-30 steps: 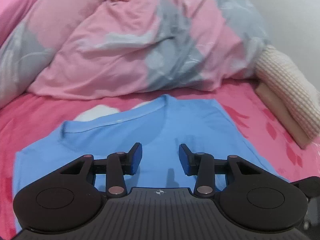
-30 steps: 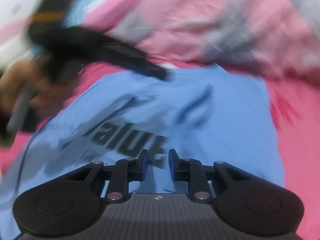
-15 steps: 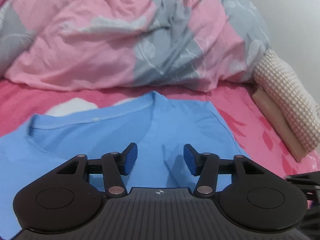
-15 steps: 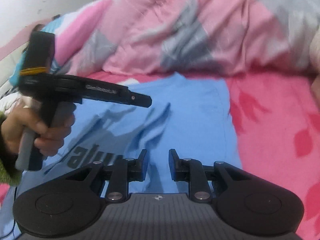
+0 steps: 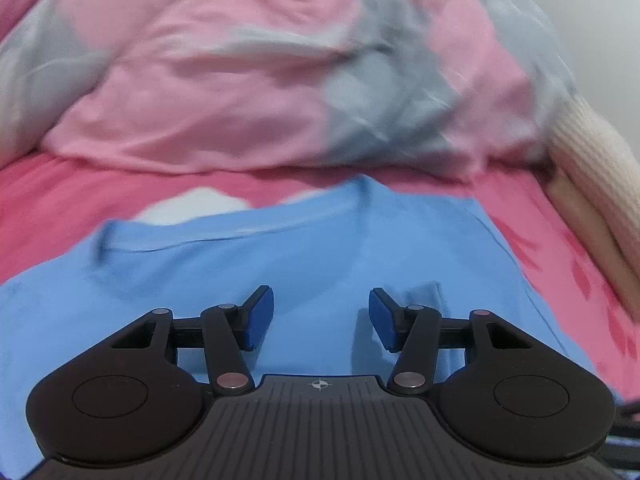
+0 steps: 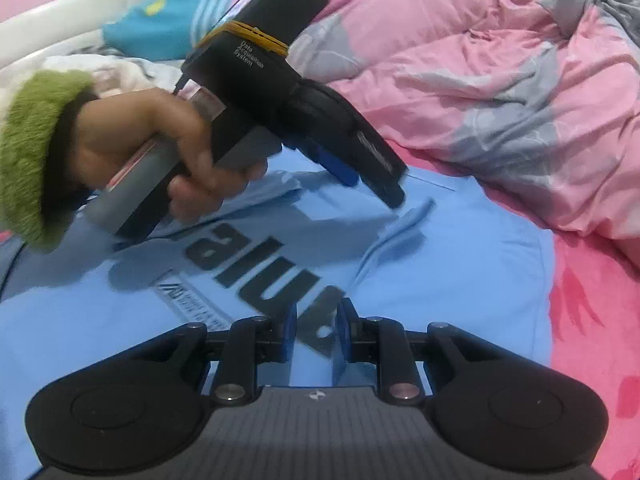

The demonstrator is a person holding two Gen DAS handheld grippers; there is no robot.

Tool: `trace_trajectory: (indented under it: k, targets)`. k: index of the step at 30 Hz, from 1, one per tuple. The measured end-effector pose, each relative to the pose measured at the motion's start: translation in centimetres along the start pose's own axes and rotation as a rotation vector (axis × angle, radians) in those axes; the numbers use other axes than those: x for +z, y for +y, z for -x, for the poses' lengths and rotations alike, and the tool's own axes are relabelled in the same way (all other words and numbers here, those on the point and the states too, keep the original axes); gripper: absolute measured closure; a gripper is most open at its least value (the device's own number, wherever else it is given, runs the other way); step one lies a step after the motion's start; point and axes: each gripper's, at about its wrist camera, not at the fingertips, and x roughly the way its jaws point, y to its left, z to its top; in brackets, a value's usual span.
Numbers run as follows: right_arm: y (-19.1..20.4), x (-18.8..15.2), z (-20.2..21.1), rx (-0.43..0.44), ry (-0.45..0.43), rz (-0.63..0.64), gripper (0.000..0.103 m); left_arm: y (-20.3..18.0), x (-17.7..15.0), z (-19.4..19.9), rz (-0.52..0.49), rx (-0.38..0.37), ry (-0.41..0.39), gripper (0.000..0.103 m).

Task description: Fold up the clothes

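A: Where is the shirt?

B: A light blue T-shirt lies spread on the pink bedsheet, its black printed lettering facing up. The neckline sits at the far edge, just before a heaped pink and grey duvet.

A: And the left gripper?

B: The left gripper hangs over the shirt below the collar, tilted downward. Its 2 blue pads stand well apart with only flat cloth showing beneath the gap, so it is released and grasps nothing. In the right wrist view a hand in a fuzzy green cuff carries it, its tip near a small raised fold of fabric.

A: The right one?

B: The right gripper is nearer, over the lettering. Its pads are drawn close with a narrow gap, and I see no cloth pinched between them.

A: Anything at the edges?

B: A cream knitted item lies at the far right, and a teal striped garment at the far left.
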Motion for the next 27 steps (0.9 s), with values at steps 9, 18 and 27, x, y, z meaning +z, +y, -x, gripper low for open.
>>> trace_trajectory:
  k: [9, 18, 27]
  targets:
    - [-1.2, -1.3, 2.1, -0.02, -0.021, -0.096, 0.079, 1.7, -0.1, 1.9, 0.121, -0.148, -0.06, 0.048]
    - [-2.9, -3.6, 3.8, -0.001, 0.074, -0.223, 0.079, -3.3, -3.4, -0.2, -0.238, 0.035, -0.021, 0.048]
    - [-3.6, -2.9, 5.3, 0.011, -0.002, -0.286, 0.079, -2.3, -3.0, 0.1, -0.206, 0.023, -0.024, 0.047]
